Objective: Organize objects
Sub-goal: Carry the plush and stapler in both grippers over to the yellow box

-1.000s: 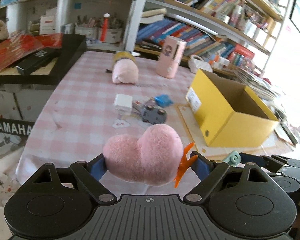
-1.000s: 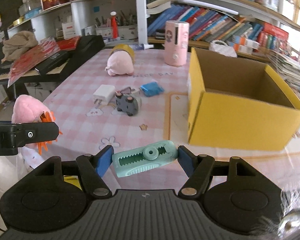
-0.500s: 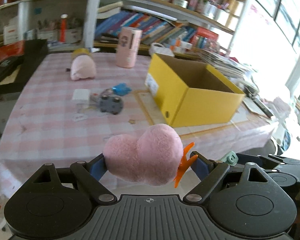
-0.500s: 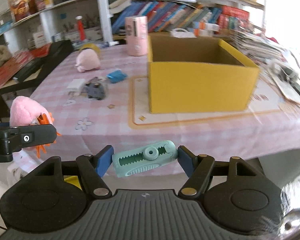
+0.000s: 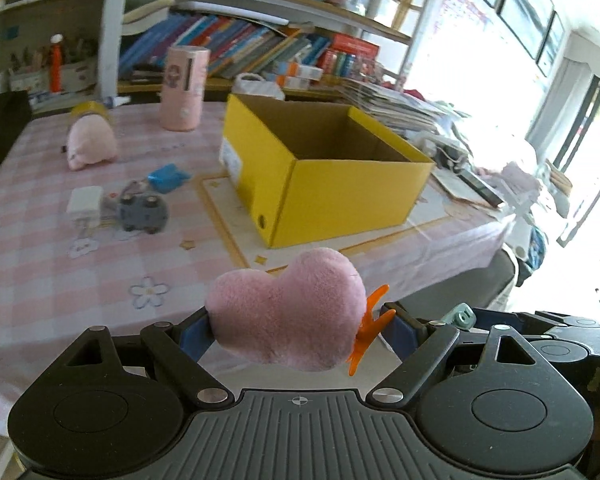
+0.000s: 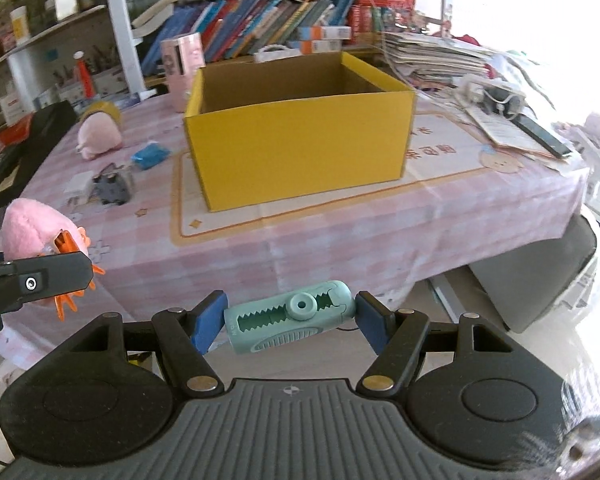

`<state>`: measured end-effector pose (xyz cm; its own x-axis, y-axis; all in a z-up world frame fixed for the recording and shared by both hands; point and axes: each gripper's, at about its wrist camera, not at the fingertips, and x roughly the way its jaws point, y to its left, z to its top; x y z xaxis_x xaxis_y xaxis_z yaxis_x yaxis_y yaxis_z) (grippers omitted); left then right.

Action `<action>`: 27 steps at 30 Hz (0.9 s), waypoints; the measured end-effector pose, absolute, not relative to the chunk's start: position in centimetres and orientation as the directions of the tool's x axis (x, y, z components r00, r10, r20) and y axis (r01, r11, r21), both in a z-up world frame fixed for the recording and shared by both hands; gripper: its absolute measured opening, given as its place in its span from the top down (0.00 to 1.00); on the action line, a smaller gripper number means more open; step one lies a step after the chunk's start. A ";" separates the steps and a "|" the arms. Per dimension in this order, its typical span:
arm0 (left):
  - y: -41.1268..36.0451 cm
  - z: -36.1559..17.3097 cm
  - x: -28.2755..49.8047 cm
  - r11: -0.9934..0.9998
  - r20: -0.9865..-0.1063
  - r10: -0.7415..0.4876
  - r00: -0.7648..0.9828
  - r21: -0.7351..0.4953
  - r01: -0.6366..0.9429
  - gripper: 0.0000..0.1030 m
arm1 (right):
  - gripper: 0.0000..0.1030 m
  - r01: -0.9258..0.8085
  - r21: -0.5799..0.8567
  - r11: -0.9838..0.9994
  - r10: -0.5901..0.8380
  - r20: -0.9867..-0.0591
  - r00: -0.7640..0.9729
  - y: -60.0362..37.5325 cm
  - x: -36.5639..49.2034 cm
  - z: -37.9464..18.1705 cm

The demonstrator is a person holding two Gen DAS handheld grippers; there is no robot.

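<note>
Pads of the left gripper (image 5: 298, 326) stand wide apart and press on either side of a pink plush (image 5: 286, 312), which fills the whole gap; orange plastic feet (image 5: 370, 322) stick out by the right-hand pad. Plush and gripper hang in the air short of the table's (image 5: 52, 280) near edge. The right gripper (image 6: 290, 318) is clamped on a teal clip (image 6: 290, 316) lying crosswise, each end against a blue pad, the jaws about half open. It also hangs off the table, in front of the cloth's overhang. Both grippers face a yellow box (image 6: 300, 140), open on top, standing on the table well apart from them. Left of the box lie a blue item (image 5: 168, 176), a grey toy (image 5: 142, 212), a white charger (image 5: 85, 202) and a second pink plush (image 5: 92, 144).
</note>
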<state>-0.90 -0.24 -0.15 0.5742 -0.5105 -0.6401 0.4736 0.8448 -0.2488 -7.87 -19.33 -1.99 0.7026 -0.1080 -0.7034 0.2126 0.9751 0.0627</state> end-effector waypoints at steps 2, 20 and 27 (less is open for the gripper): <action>-0.8 -0.1 -0.9 0.837 -0.642 -0.519 0.564 -0.247 0.489 0.14 | 0.34 0.233 0.065 0.970 -0.120 -0.706 0.698 -20.0 -8.0 -2.1; -3.0 0.0 0.6 0.824 -0.634 -0.532 0.561 -0.234 0.516 0.14 | 0.34 0.261 0.069 0.963 -0.134 -0.716 0.685 -22.0 -6.7 -2.1; -3.9 0.6 1.2 0.821 -0.606 -0.537 0.586 -0.217 0.527 0.14 | 0.34 0.259 0.070 0.963 -0.131 -0.721 0.680 -22.9 -5.4 -2.3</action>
